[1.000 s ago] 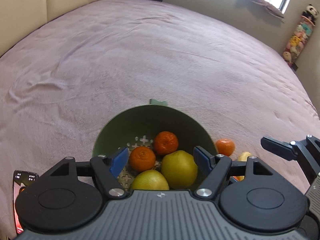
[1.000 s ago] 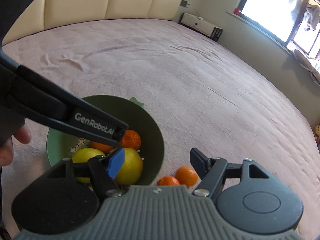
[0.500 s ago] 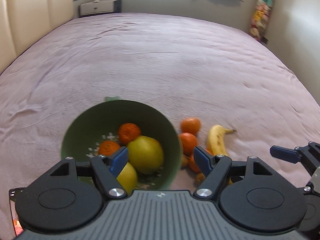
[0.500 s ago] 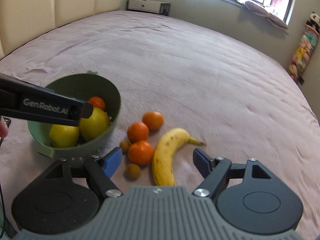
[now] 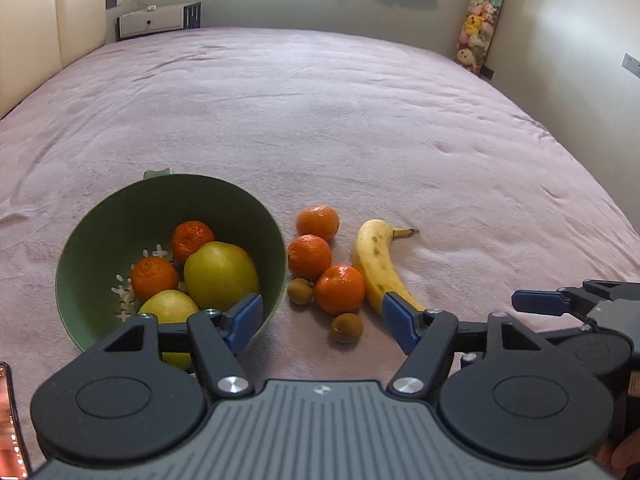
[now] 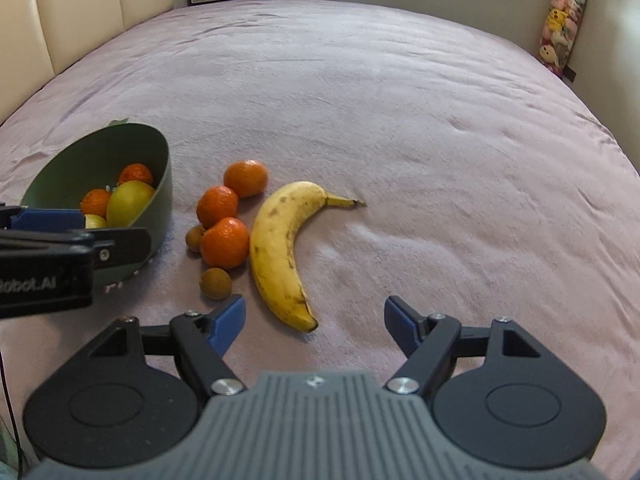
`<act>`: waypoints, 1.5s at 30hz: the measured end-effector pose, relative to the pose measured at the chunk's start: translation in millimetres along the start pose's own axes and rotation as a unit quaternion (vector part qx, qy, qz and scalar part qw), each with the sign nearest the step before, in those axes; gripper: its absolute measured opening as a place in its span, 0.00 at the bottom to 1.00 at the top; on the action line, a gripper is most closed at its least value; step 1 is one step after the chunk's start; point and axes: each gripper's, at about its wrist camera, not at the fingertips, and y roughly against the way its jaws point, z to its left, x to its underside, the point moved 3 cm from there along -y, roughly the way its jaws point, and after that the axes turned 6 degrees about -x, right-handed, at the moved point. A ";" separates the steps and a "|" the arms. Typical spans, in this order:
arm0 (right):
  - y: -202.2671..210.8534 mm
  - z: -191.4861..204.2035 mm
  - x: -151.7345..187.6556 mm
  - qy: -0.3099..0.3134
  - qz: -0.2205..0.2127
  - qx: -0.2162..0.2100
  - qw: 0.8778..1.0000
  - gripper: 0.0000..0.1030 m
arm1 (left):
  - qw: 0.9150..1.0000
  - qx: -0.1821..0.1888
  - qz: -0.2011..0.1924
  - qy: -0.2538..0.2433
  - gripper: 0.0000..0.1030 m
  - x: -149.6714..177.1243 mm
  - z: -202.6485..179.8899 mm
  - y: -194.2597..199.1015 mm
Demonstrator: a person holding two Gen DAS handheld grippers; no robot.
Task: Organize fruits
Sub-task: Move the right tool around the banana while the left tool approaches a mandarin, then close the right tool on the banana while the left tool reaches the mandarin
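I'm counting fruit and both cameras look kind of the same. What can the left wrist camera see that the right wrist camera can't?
Only the left wrist view looks down into the green bowl, showing its holed bottom and the second yellow-green fruit almost whole. Only the right wrist view shows the whole banana, including its near tip. Both share the three loose oranges, two small brown fruits and the pink bedspread.
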 end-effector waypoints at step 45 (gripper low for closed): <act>-93.5 16.2 -40.3 0.061 0.049 -0.090 0.993 0.37 | 0.999 -0.007 0.028 -0.043 0.55 28.1 -20.9 -52.0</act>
